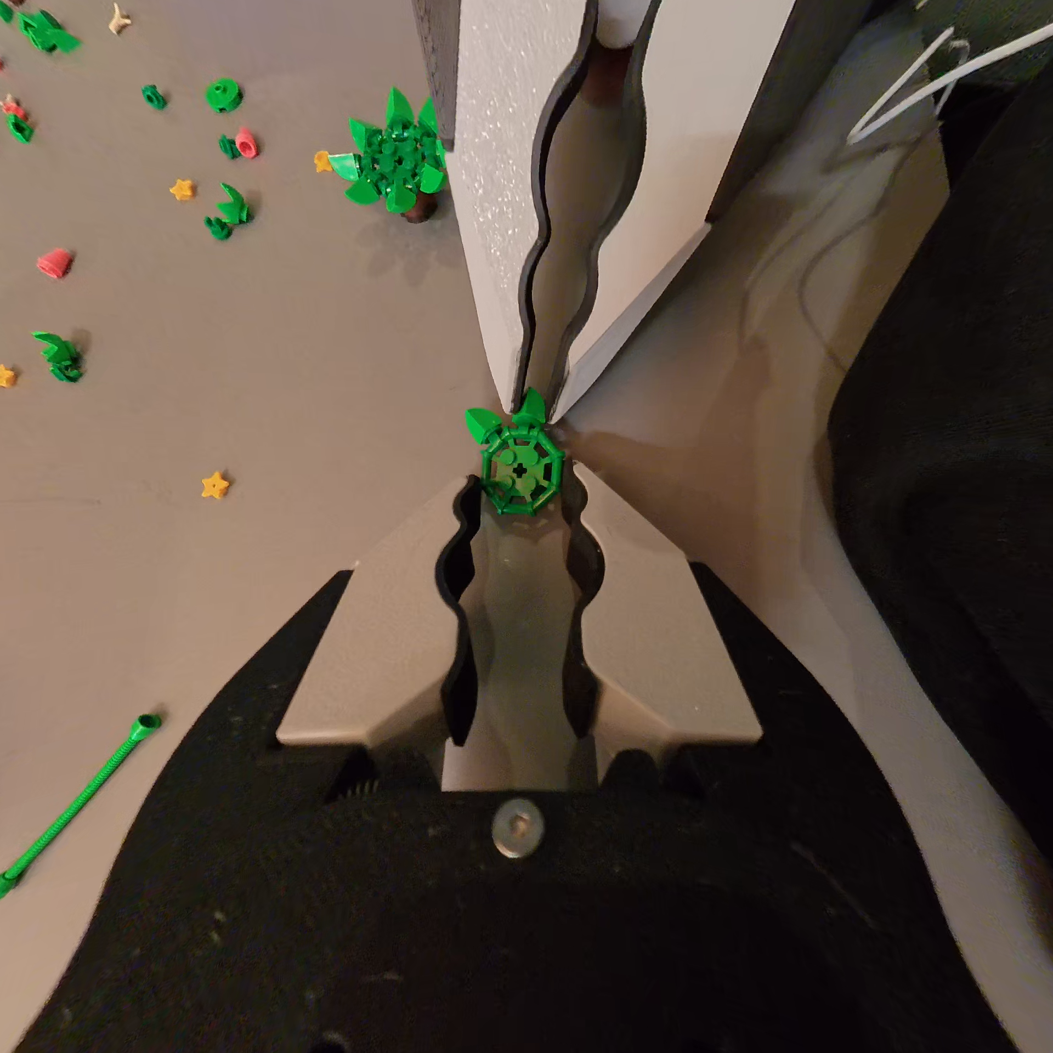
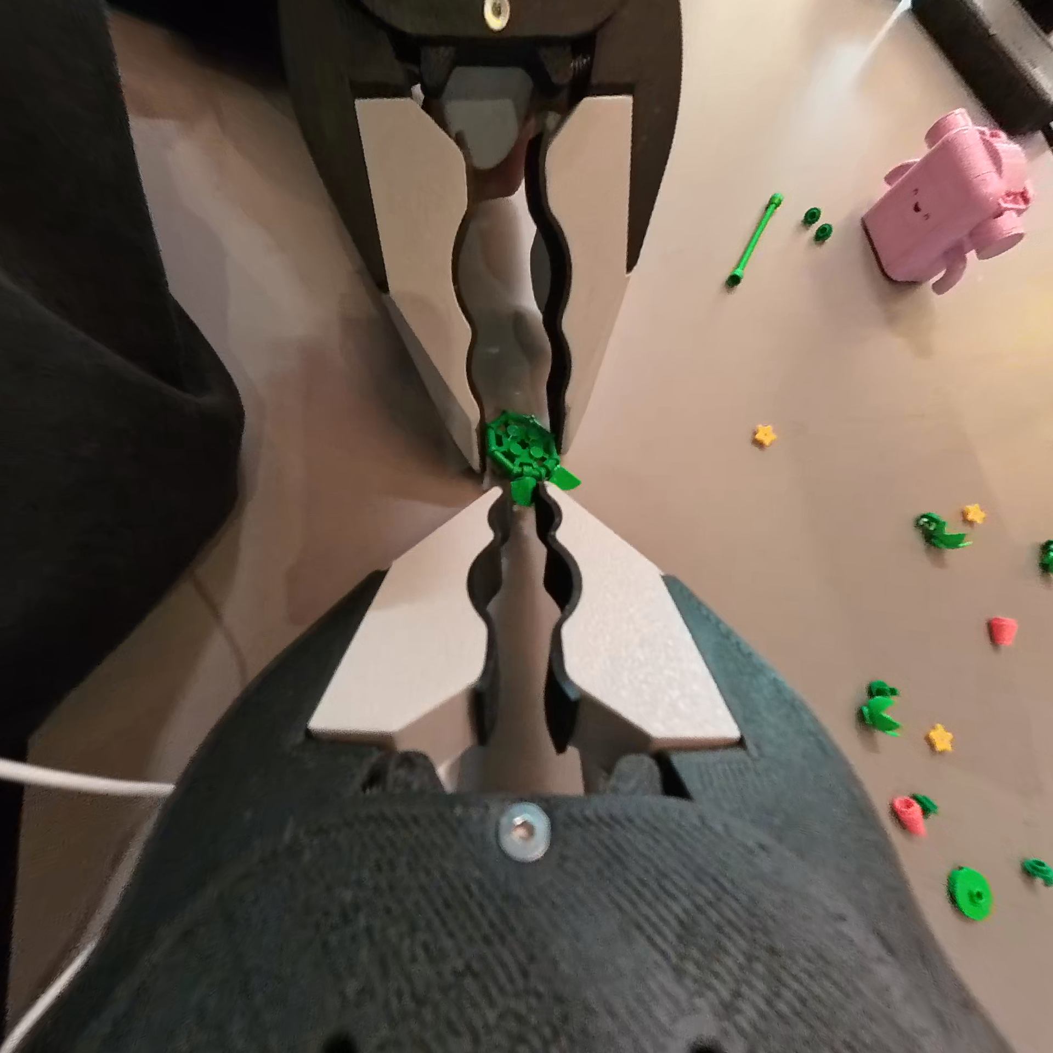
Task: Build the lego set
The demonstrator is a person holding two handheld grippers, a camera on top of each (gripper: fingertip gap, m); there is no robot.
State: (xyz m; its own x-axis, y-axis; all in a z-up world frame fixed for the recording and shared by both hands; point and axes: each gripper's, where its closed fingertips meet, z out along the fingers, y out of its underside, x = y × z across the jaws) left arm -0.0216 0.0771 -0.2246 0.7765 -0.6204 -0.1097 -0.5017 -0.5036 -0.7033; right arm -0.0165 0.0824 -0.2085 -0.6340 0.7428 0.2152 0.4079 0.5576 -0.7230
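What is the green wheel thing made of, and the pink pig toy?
The green wheel piece looks like hard, glossy plastic: crisp moulded spokes and studs, with light shining off its leaves. The pink pig toy looks like matte plastic; fine ridged lines on its body hint at 3D printing, though I can't be sure.

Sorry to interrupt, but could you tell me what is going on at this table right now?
A person is building a Lego plant with two hand-held grippers. The left gripper holds a green wheel-shaped piece, and the right gripper pinches a small green leaf at its rim, beside another leaf. A finished leafy cluster, loose green, yellow and red parts and a pink figure lie on the table.
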